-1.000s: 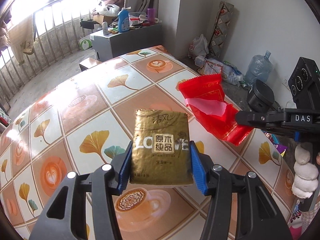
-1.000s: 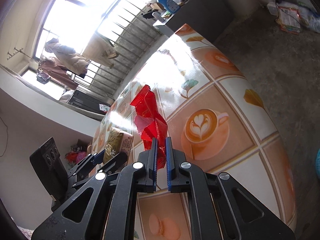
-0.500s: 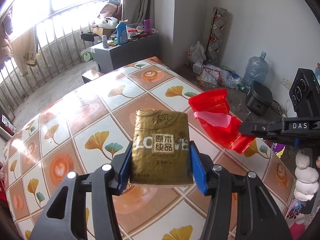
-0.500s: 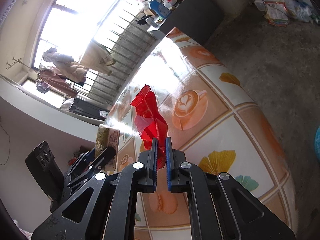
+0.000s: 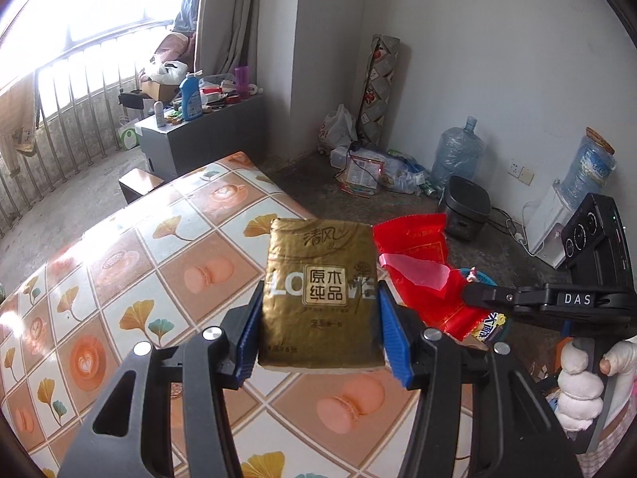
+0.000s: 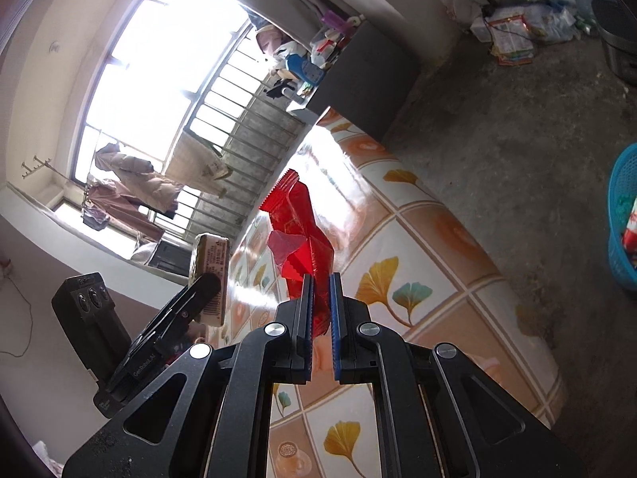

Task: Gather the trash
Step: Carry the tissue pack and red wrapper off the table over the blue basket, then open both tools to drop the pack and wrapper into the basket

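My left gripper [image 5: 318, 310] is shut on a gold tissue pack [image 5: 320, 290], held above the patterned table [image 5: 167, 263]; its blue pads press the pack's two sides. My right gripper [image 6: 320, 290] is shut on a crumpled red wrapper [image 6: 296, 223], which sticks up from its pads over the table's edge. In the left wrist view the red wrapper [image 5: 422, 267] hangs just right of the tissue pack, pinched by the right gripper [image 5: 471, 296]. In the right wrist view the tissue pack [image 6: 211, 271] shows edge-on in the left gripper [image 6: 199, 286].
A blue basket [image 6: 621, 219] with wrappers inside stands on the concrete floor right of the table; its rim [image 5: 483, 277] peeks behind the red wrapper. Water jugs [image 5: 456, 151], a black cooker [image 5: 466, 207] and litter line the far wall. A grey cabinet [image 5: 203, 135] stands by the window.
Both grippers have moved with their loads toward the table's right edge and the left one has risen. More floor shows now, and the blue basket has come into view.
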Demonstrator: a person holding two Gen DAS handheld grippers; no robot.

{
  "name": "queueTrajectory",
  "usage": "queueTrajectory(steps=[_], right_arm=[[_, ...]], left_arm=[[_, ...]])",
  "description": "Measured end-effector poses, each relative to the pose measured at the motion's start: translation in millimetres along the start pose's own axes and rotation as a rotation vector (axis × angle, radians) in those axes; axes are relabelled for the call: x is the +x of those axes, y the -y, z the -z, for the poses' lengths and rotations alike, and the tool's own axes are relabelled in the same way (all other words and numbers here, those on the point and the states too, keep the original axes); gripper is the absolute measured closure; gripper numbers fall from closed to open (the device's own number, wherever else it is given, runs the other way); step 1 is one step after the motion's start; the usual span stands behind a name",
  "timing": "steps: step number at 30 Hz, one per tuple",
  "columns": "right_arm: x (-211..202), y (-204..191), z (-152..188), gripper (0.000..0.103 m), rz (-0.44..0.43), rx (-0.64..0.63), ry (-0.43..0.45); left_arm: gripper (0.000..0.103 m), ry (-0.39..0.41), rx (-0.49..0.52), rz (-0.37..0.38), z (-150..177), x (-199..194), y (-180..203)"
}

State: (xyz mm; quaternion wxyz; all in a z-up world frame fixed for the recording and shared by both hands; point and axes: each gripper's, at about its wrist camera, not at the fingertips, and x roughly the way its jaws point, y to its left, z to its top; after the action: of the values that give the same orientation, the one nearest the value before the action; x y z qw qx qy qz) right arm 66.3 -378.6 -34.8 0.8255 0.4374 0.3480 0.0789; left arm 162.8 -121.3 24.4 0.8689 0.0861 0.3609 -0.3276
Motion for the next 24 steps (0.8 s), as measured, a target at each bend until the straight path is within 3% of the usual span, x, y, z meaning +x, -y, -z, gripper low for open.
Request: queueTrajectory(steps=[8, 15, 19, 24], right_arm=[[-74.0, 66.6, -11.5, 0.097, 0.121, 0.128, 0.199], [-147.7, 166.3, -2.1, 0.097, 0.322, 0.42, 0.422], [-158.6, 210.5, 12.0, 0.097, 0.385, 0.569, 0.473], [-153.6, 247.4, 13.6, 0.096, 0.422, 0.662, 0.489]], left_arm=[[0.052, -0.057, 0.076, 0.165, -33.9, 36.6, 77.3], [0.051, -0.2, 0.163, 0.326, -48.2, 103.9, 168.6], [0.052, -0.302, 0.216, 0.386, -47.6, 153.2, 223.0], [0.051, -0.404, 0.275, 0.45, -39.6, 206.8, 286.6]])
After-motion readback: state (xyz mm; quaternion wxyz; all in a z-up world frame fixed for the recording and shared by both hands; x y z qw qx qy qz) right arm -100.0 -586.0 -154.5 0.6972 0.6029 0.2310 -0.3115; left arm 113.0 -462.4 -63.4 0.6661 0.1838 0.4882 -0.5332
